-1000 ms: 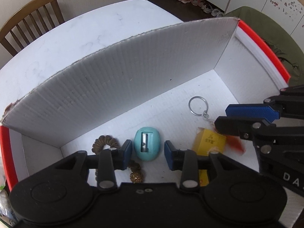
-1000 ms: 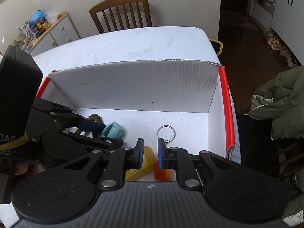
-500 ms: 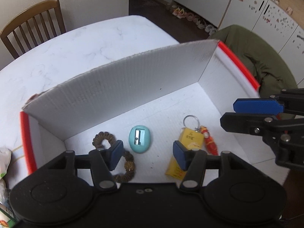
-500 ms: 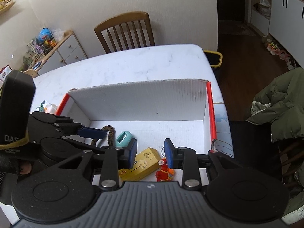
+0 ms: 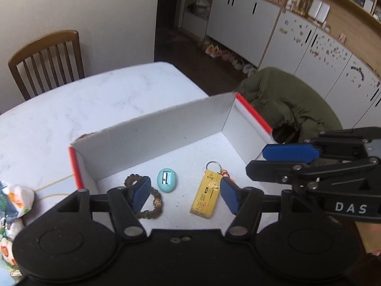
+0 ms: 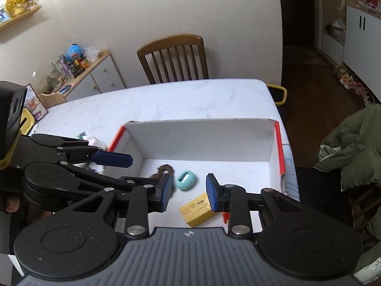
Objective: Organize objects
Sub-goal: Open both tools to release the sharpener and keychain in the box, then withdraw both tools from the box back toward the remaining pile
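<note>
A white cardboard box (image 5: pixel 152 140) with red edges stands on the white table. On its floor lie a brown beaded bracelet (image 5: pixel 152 211), a teal pencil sharpener (image 5: pixel 167 180) and a yellow tag keychain (image 5: pixel 206 196) with a metal ring (image 5: pixel 213 165). A small red-orange figure (image 5: pixel 225 173) on the keychain is mostly hidden. My left gripper (image 5: pixel 184 194) hangs open above the box, holding nothing. My right gripper (image 6: pixel 189 193) is open and empty too, high over the sharpener (image 6: pixel 187 180) and the yellow tag (image 6: pixel 196 209). It shows at the right of the left wrist view (image 5: pixel 262 162).
A wooden chair (image 6: pixel 172 58) stands at the table's far side. A green jacket (image 5: pixel 285 102) drapes over a seat right of the box. A patterned cloth bag (image 5: pixel 14 197) lies on the table left of the box. Bare tabletop (image 6: pixel 166 100) stretches behind the box.
Both grippers have risen and drawn back from the box. The right gripper opened and the red figure with its keychain now lies on the box floor. The left jaws spread wider.
</note>
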`<state>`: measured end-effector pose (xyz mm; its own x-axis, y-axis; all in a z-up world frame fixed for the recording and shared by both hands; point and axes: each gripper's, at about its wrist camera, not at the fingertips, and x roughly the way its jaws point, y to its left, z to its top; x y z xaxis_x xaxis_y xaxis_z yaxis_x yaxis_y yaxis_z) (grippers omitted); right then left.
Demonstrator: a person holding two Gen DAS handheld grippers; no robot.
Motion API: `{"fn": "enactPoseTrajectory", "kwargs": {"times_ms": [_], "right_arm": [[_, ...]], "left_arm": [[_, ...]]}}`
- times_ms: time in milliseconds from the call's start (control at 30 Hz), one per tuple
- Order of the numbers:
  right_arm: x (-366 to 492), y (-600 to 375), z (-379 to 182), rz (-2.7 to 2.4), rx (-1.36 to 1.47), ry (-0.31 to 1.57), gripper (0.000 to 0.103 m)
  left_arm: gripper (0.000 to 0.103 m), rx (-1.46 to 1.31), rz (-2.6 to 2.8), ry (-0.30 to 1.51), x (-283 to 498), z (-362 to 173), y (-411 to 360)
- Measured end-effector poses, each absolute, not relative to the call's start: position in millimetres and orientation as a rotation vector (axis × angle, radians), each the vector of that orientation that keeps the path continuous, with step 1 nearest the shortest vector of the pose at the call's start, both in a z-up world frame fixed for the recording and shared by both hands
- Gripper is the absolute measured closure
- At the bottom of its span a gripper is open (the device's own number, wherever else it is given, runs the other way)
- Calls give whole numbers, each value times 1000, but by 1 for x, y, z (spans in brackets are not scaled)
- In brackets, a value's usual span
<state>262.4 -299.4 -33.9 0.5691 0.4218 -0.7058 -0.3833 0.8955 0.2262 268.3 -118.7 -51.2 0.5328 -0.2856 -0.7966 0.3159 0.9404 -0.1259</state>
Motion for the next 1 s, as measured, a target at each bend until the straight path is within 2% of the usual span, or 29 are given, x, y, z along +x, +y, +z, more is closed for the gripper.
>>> {"fn": "enactPoseTrajectory", "kwargs": {"times_ms": [67,133,433,533,733,1000], "right_arm": [[254,-296,-28,477,50,818,52],[245,-292,-22,480,50,795,46],[212,-267,-6,498,48,749,44],[202,-257,-2,502,58,736,37],[184,-233,1,509,60,716,31],[166,-195,2,524,71,708,19]], "left_arm": [[39,35,-351,923,260,-44,-112],[37,30,-350,910,253,-39,-103],[28,4,-316,849,217,-19,-67],[22,8,-310,817,203,-12,-55],[17,7,-299,778,185,-3,-30],[4,-19,-268,755,169,-2,15]]}}
